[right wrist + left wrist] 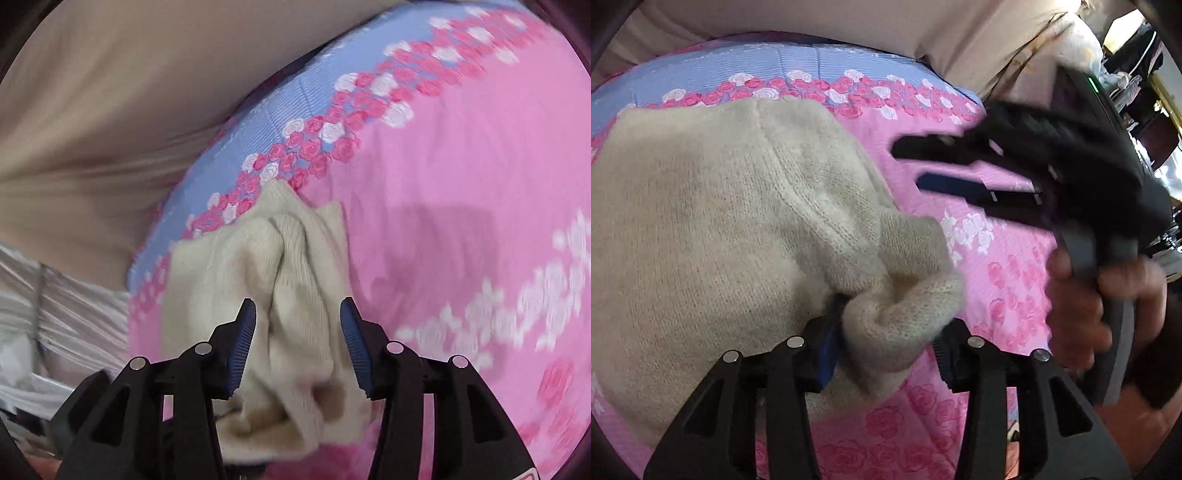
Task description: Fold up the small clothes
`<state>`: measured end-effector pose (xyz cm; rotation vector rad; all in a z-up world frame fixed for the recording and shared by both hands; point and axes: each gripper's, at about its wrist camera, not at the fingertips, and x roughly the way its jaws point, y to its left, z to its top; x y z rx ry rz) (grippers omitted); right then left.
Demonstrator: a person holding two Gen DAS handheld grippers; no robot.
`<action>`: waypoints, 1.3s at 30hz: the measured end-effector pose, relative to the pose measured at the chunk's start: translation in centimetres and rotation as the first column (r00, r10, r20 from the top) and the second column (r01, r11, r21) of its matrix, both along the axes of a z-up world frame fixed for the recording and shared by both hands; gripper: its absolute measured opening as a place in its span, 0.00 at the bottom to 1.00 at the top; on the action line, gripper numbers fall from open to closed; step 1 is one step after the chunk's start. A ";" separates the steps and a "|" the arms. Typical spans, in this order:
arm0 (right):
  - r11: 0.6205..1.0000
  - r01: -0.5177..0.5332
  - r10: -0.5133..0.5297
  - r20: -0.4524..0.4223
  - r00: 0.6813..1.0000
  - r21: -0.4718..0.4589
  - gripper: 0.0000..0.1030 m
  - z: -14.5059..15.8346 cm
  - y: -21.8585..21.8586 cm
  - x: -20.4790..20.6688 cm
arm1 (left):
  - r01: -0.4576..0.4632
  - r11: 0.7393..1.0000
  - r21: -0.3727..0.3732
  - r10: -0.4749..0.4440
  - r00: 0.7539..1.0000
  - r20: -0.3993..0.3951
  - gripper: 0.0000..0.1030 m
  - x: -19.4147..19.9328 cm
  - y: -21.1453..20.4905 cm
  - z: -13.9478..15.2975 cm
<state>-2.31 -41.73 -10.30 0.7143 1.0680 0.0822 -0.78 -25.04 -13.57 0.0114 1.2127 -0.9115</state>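
A cream knitted garment (713, 229) lies on a pink floral bedsheet (997, 280). My left gripper (886, 332) has its jaws around a bunched knit fold, apparently the garment's cuff or hem (905, 314). The right gripper (916, 166) shows in the left wrist view, held in a hand to the right, jaws apart and empty above the sheet. In the right wrist view, the right gripper (297, 332) is open with the crumpled cream garment (280, 266) between and beyond its blue pads (352, 343), not clamped.
The sheet has a blue band with pink and white roses (798, 74) at the far side. A beige cushion or headboard (812, 18) lies behind it. White pleated fabric (74, 306) hangs at the left of the bed. Furniture (1137, 92) stands at the right.
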 end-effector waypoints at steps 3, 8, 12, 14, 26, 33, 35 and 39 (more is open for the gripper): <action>0.986 -0.140 0.133 -0.074 0.988 -0.094 0.43 -1.5 2.2 4.5 | -0.037 0.999 -0.005 0.037 0.999 -0.021 0.40 0.2 0.3 -0.7; 0.948 -0.258 0.255 -0.039 0.966 -0.189 0.09 0.6 4.0 7.2 | -0.050 0.999 -0.016 0.051 0.998 0.027 0.37 -1.0 1.2 -0.1; 0.953 -0.204 0.250 0.199 0.948 -0.225 0.04 7.9 2.8 6.8 | -0.084 0.990 -0.110 0.096 0.989 0.109 0.32 -2.3 2.7 2.3; 0.940 -0.198 0.252 0.174 0.952 -0.279 0.04 6.6 1.7 7.8 | -0.101 0.989 -0.111 0.116 0.984 0.137 0.32 -2.4 2.2 2.8; 0.984 -0.167 0.170 0.043 0.985 -0.067 0.29 2.3 -0.9 4.6 | -0.053 0.998 -0.043 0.058 0.990 0.126 0.80 -5.5 -0.1 1.0; 0.944 -0.326 0.320 -0.089 0.943 -0.059 0.27 -1.9 3.9 4.9 | -0.093 0.989 -0.117 0.118 0.966 0.230 0.88 -6.6 3.4 5.2; 0.951 -0.294 0.294 -0.010 0.956 -0.092 0.08 0.3 3.7 4.5 | -0.177 0.974 -0.144 0.207 0.951 0.230 0.88 -6.1 6.3 6.4; 0.969 -0.220 0.234 0.135 0.963 -0.114 0.08 3.6 1.7 2.8 | -0.341 0.929 -0.141 0.364 0.912 0.190 0.90 -4.9 11.5 6.9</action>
